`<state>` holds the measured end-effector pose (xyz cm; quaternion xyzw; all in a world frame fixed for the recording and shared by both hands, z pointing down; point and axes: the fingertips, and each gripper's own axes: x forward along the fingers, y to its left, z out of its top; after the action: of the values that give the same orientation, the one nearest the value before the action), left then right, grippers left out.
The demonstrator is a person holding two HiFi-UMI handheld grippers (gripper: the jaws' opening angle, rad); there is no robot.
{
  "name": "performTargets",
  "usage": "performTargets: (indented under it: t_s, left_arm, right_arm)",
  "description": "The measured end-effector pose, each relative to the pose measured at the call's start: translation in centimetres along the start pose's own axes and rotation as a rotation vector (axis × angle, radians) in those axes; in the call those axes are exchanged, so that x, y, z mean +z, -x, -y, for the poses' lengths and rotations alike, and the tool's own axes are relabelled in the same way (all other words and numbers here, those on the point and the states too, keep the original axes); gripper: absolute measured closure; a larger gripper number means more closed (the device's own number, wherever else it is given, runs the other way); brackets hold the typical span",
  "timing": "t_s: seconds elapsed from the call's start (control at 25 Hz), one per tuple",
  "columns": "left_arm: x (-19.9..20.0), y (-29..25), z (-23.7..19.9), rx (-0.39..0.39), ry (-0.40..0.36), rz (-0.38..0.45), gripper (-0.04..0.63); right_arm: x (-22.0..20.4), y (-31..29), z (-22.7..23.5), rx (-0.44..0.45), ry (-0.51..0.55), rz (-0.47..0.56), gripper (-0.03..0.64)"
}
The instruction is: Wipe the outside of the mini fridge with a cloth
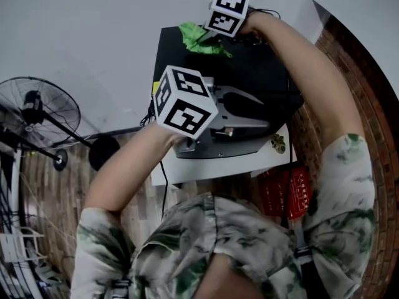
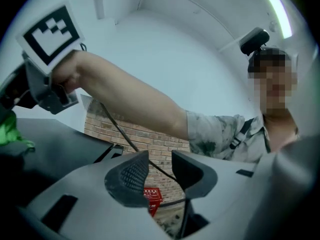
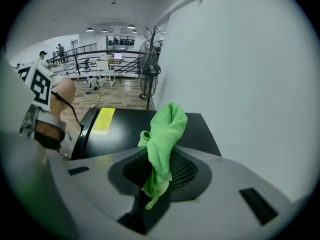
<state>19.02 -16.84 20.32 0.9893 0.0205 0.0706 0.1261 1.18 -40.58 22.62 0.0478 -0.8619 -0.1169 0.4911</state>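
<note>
My right tool [image 3: 161, 170] is clamped on the cloth [image 3: 166, 126], with the fridge [image 3: 125, 131] top just ahead of it; my left tool [image 2: 159, 176] gapes empty. I judge wiping is only starting: next, press the cloth down and sweep.

So the glossy black mini fridge [image 1: 255, 67] sits dead centre, seen from above. A crumpled bright green cloth [image 1: 198, 39] lies on its far left top corner, right at the tip of the right gripper [image 1: 212, 35]. The left gripper [image 1: 263, 112] hovers over the fridge's near edge, pointing right. A black pedestal fan [image 1: 37, 108] stands well left of the fridge, and a red box [image 1: 285, 192] sits just below its near right corner.
</note>
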Motion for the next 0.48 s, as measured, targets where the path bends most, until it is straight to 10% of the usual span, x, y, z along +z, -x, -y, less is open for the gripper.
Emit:
performTargets:
  t_s: [0.48]
  left_arm:
    - [-0.6,0.4,-0.6,-0.017,0.027,-0.004,0.440]
  right_arm:
    - [4.2,-6.4,2.3,0.050,-0.018,0.034,0.509]
